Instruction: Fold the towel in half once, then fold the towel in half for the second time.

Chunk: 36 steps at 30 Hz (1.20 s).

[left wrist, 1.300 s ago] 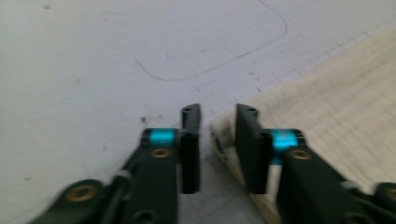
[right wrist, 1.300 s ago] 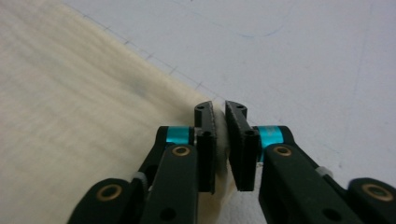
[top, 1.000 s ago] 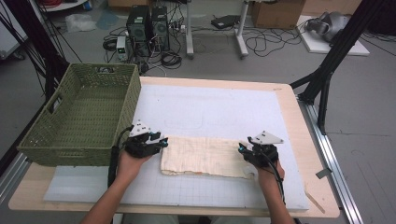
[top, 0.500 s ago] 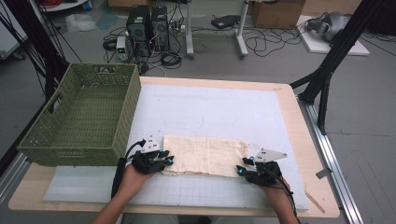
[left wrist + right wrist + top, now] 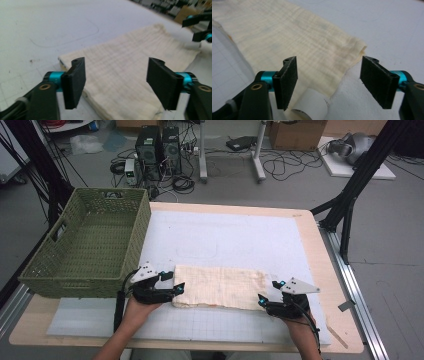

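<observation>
**Both grippers released at ends of folded cloth**

On the white gridded mat (image 5: 240, 235), a cream folded woven cloth (image 5: 220, 287) lies flat near the person's edge. Left gripper (image 5: 176, 287) at the cloth's left end: jaws have just been opening, now spread wide, cloth edge between them, pads not pressing. Right gripper (image 5: 261, 300) at the right end: jaws likewise just opened, cloth corner between them, ungripped. Green woven plastic basket (image 5: 85, 245) stands left of the cloth, apart.

Even indoor light, soft shadows, slight blur
</observation>
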Each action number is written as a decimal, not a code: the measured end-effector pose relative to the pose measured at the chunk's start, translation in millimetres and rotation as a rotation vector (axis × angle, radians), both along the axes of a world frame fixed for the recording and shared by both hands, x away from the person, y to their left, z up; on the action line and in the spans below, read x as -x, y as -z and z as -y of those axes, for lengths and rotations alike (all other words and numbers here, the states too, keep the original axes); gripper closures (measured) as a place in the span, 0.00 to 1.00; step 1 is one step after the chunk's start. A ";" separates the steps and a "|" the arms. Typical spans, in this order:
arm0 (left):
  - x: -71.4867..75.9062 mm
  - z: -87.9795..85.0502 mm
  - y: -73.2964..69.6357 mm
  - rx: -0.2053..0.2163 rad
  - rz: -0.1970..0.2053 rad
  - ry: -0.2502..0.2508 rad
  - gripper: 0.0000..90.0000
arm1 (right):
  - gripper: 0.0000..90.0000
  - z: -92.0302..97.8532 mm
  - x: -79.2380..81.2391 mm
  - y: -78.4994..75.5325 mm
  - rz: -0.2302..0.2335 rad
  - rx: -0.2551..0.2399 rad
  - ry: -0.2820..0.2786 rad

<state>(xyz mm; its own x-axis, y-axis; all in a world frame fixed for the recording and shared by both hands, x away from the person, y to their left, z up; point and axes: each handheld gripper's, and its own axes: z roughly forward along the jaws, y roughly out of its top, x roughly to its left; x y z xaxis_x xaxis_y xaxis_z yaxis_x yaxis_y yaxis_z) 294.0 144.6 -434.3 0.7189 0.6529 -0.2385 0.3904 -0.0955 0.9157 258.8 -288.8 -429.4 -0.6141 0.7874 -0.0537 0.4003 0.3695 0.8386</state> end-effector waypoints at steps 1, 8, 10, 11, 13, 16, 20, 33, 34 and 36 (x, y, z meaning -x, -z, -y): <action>0.2 -2.1 -2.1 0.025 0.012 0.016 0.28 | 0.22 1.1 1.8 -2.7 0.018 0.010 0.030; 3.3 -7.8 -10.4 0.044 0.070 0.028 0.19 | 0.13 20.5 11.2 -14.8 0.079 -0.030 0.113; 3.0 -6.8 -9.6 0.008 0.076 0.033 0.19 | 0.13 25.7 11.2 -14.7 0.081 -0.030 0.134; 2.8 -6.9 -9.2 0.002 0.074 0.041 0.21 | 0.13 28.1 11.0 -14.2 0.077 -0.034 0.141; 2.1 -7.3 -8.6 0.008 0.064 0.057 0.27 | 0.13 31.2 10.4 -13.0 0.075 -0.042 0.149; 2.3 -7.4 -8.5 -0.005 0.091 0.047 0.26 | 0.13 33.8 9.2 -12.0 0.077 -0.044 0.159; 1.7 -7.1 -6.9 -0.028 0.126 0.029 0.25 | 0.13 33.2 8.6 -11.8 0.074 -0.037 0.159; 1.4 -6.4 -7.1 -0.004 0.037 -0.017 0.20 | 0.13 35.4 7.8 -7.4 0.063 -0.042 0.174; 1.6 -6.1 -7.1 -0.006 0.038 -0.018 0.20 | 0.13 35.3 7.7 -7.2 0.063 -0.044 0.174; 1.3 -5.6 -7.0 -0.006 0.034 -0.016 0.20 | 0.13 35.1 7.4 -7.2 0.064 -0.043 0.174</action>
<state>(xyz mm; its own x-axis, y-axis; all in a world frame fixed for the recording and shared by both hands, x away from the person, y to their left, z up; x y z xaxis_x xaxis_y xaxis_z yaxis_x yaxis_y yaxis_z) 292.7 150.2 -427.3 0.7163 0.6655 -0.2100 0.3601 -0.0948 0.9281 251.4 -323.9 -422.2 -0.4652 0.8836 -0.0523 0.4002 0.2626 0.8780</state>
